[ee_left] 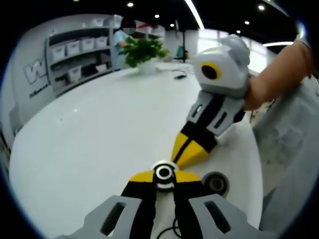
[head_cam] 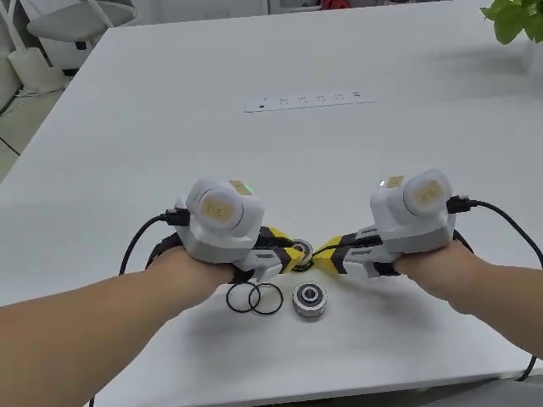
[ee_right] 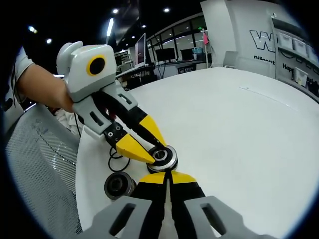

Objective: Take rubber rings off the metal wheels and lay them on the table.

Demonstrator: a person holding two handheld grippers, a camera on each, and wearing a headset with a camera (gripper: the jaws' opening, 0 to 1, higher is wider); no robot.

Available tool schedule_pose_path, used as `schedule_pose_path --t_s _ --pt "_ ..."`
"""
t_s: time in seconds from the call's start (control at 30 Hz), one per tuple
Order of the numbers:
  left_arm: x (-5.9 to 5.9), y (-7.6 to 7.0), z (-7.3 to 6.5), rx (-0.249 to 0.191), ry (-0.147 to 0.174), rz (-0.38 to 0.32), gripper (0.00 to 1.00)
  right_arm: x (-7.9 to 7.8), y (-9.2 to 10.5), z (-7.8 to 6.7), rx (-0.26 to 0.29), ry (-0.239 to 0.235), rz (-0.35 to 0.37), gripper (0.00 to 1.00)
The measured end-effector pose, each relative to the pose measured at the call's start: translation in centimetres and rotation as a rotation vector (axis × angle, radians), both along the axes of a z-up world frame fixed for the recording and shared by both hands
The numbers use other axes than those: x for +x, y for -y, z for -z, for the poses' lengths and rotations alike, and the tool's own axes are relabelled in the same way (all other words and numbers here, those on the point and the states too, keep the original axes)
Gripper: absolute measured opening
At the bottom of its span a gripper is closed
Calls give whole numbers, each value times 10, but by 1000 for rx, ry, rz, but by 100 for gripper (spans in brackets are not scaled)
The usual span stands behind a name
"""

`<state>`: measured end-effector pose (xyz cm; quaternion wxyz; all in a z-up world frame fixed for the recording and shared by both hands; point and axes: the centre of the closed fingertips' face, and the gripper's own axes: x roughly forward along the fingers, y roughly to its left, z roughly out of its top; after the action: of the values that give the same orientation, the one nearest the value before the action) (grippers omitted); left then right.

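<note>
Two hands hold the grippers low and level, tip to tip. The left gripper point(head_cam: 284, 254) pinches a metal wheel point(head_cam: 299, 252). The right gripper point(head_cam: 327, 252) has its jaws pressed together against the wheel's rim. Just behind the tips, toward the person, lie two rubber rings point(head_cam: 254, 298) and a second wheel point(head_cam: 310, 300), near the table point(head_cam: 254, 153) edge. Ahead of the tips, open tabletop runs to a power strip point(head_cam: 310, 101).

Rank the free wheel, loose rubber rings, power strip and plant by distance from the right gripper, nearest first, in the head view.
1. Free wheel, just below the right gripper.
2. Loose rubber rings, left of that wheel.
3. Power strip, mid-table.
4. Plant, far right corner.
</note>
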<state>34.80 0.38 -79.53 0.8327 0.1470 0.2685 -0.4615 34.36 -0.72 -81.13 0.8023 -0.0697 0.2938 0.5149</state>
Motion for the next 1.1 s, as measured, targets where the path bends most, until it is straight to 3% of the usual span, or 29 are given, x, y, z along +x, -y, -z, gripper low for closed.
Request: schedule_pose_path --t_s 0.07,0.37,0.67,1.1 --pt "0 0 0 2 3 2 12 1 1 0 21 -30 22 0" --pt "0 0 0 8 10 7 12 1 2 -3 45 -78 55 0" --pt "-1 1 0 13 11 8 12 -8 2 -9 33 -79 44 0" --pt "-1 3 0 18 11 0 12 -6 5 -13 22 -75 42 0"
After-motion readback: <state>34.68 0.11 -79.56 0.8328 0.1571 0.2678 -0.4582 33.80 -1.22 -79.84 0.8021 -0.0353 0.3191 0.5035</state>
